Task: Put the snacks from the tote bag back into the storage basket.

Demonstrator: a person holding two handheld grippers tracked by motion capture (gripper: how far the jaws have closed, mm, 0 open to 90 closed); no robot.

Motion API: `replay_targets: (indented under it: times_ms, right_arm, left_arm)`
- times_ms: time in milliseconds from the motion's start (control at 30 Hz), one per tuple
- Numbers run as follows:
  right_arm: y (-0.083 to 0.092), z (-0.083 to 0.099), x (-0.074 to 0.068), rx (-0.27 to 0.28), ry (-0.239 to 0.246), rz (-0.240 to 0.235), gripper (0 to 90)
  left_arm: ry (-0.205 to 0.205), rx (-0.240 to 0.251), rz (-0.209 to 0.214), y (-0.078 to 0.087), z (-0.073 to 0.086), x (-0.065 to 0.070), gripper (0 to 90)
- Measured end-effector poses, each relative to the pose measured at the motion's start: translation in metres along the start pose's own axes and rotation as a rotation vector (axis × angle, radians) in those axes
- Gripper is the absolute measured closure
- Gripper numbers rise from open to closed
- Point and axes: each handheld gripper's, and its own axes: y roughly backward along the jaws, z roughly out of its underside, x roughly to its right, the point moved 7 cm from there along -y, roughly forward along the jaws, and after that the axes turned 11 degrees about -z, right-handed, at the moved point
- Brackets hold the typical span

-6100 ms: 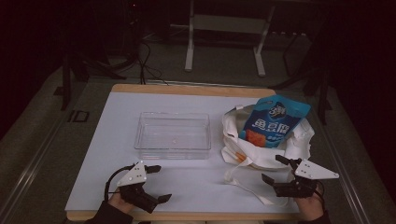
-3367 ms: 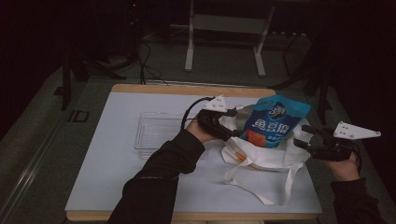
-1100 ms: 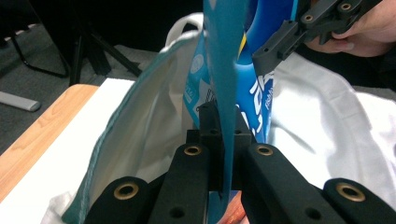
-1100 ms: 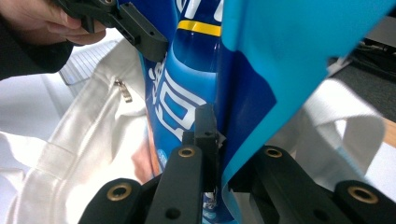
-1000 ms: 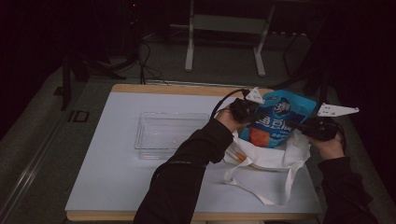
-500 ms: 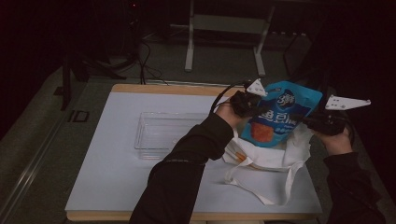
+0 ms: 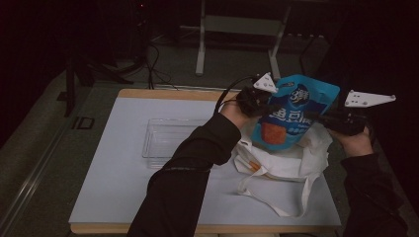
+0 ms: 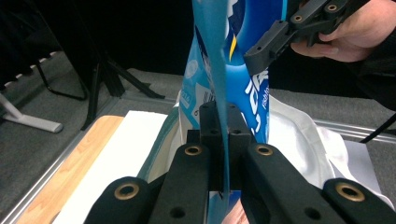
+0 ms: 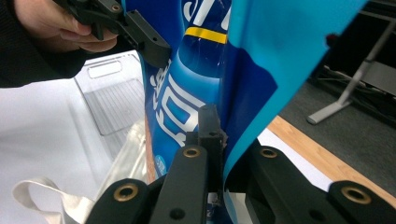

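blue film: glossy blue snack pouch (image 7: 291,116) edge pinched between the black jaws of the left gripper (image 8: 223,135), jaws closed flat on the side seam
left grip: clamped on pouch's left edge, seen edge-on in left gripper view; same gripper in high view (image 7: 259,101) at pouch's upper left
right grip: right gripper (image 9: 219,135) closed on the opposite edge of the pouch (image 9: 205,70); film runs between the jaws, folds over the right one; in high view it sits at pouch's right side (image 7: 323,118)
pouch position: held up in the air between both grippers, tilted, bottom hanging just above or in the mouth of the white cloth tote bag (image 7: 281,163); cannot tell if the bottom touches the cloth
bag: lies slumped on white table (image 7: 123,187), right half, handles trailing toward the near edge
tray: clear plastic tray (image 7: 170,143) left of the bag, near table middle, looks empty
progress: judged — pouch lifted mostly clear of the bag, two-handed hold secure; left to do is carry it leftward and set it in the tray, likely, then release
hidden: pouch's lower end behind left sleeve and bag folds in high view; print on pouch partly readable, not legible in full; inside of bag not visible, can't say if more items remain
dark: room around table too dim; stands and cables behind, detail lost
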Motion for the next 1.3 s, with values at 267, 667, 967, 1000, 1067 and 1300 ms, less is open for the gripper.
replay_targets:
  times_ms: [267,667,967,1000,1067,1300]
  right_arm:
    - [-0.012,-0.019,-0.009,0.005,0.022,-0.031,88.5]
    - [-0.039,-0.043,-0.023,0.004,0.062,-0.087,88.5]
    - [-0.064,-0.06,-0.033,-0.007,0.083,-0.121,88.5]
    - [-0.064,-0.06,-0.033,-0.007,0.083,-0.121,88.5]
    - [-0.067,-0.062,-0.035,-0.007,0.086,-0.125,88.5]
    - [-0.093,-0.077,-0.046,-0.022,0.122,-0.161,88.5]
  left_arm:
    - [-0.007,-0.003,-0.014,0.022,-0.001,-0.005,90.0]
    - [-0.001,-0.006,-0.048,0.06,0.006,-0.017,90.0]
    - [0.011,-0.017,-0.073,0.088,0.016,-0.027,90.0]
    - [0.009,-0.019,-0.075,0.091,0.017,-0.029,90.0]
    - [0.011,-0.018,-0.081,0.099,0.019,-0.032,90.0]
    - [0.031,-0.017,-0.098,0.121,0.033,-0.042,90.0]
